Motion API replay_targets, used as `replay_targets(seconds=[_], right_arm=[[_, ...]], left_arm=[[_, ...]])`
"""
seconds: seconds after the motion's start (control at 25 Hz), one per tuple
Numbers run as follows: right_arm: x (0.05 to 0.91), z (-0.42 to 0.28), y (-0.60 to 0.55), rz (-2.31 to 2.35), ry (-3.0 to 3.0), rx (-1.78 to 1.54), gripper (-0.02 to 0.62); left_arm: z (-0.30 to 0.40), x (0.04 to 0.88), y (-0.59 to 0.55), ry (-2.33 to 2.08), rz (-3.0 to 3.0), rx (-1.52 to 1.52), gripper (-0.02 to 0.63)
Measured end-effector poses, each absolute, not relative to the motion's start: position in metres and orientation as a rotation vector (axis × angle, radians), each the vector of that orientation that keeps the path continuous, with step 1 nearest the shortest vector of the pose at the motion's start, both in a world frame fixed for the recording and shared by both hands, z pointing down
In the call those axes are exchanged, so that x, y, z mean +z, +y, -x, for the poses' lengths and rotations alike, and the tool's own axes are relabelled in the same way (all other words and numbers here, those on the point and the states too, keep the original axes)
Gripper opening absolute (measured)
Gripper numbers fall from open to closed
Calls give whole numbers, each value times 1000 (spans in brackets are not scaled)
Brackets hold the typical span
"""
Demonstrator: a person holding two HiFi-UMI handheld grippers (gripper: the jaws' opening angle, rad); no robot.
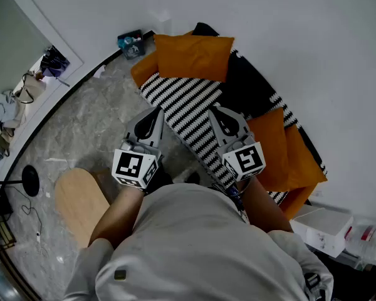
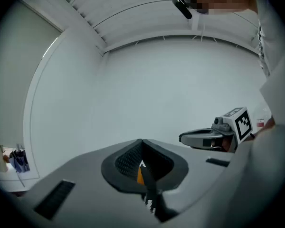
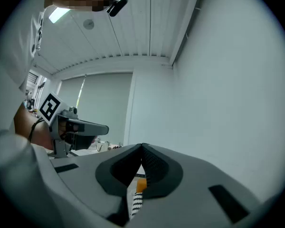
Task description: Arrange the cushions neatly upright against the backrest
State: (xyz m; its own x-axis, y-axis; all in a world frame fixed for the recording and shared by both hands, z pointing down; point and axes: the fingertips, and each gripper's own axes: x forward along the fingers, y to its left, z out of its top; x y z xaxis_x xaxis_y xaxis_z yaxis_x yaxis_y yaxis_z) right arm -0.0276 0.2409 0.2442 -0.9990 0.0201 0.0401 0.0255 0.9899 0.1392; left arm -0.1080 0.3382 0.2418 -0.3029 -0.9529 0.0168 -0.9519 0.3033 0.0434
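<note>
Though both with jaws together, left tool and right tool by striped seat, orange cushion ahead.

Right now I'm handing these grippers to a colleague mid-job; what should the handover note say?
Left gripper: shut, empty, at the front edge of the striped seat.
Right gripper: shut, empty, above that seat.
One orange cushion lies at the far end; orange cushions overlap at the near end.
From above, upright or not is unclear.
Left to do: stand them neatly against the black backrest.
</note>
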Motion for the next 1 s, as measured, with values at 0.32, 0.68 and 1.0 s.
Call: replay_targets(seconds=[0.32,0.68,1.0], right_arm=[[248,61,256,14,-3087,-232,22],[249,138,275,-62,-3089,-206,23],[253,196,296,-73,-3044,-214,23]], left_arm=[[144,248,349,-2457,-1876,-51,9],[217,257,360,-2320,-1976,-92,9],[268,259,366,-2213,-2062,-103,9]])
